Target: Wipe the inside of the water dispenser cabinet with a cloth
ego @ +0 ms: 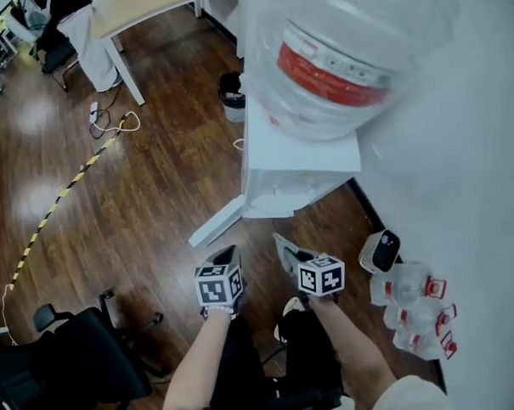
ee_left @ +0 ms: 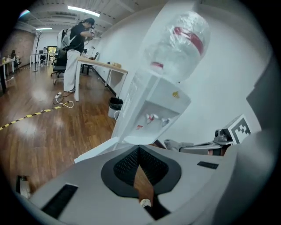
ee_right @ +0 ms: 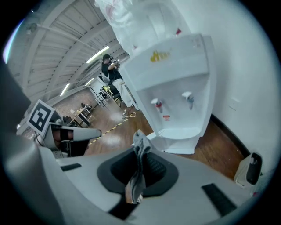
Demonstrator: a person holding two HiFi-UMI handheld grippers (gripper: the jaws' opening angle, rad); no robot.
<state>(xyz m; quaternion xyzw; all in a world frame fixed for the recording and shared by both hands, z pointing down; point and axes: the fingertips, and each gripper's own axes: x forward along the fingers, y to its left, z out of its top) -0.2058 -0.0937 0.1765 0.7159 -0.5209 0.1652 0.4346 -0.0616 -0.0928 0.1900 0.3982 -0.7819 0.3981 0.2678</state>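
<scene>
Because the job calls for rubbing a surface, the grey cloth [ee_right: 141, 143] is pinched between the jaws of the right gripper [ee_right: 139, 154], which are closed tight on it with a crumpled tuft standing up past the tips as the working end; the rest trails back through the narrow slot towards the camera. The left gripper [ee_left: 139, 152] carries nothing: its jaws are drawn together, with only a thin wedge of wooden floor [ego: 154, 187] showing behind them, so it seems kept free to steady or move the door. In the head view both grippers sit at lower centre, side by side and apart from the machine, aimed at the white water dispenser [ego: 294, 168] in the upper middle of the frame, whose inverted water bottle [ego: 344, 52] fills the upper right. At the dispenser's foot the cabinet door [ego: 215, 223] stands swung out to the lower left, presumably opened to give access. The inside of the cabinet is not visible in any view, so wiping does not look to be under way. Reaching it would mean bringing the cloth low and past that door, under the taps that show in the right gripper view. Empty bottles [ego: 415, 308] lie by the wall at lower right, clear of that path.
</scene>
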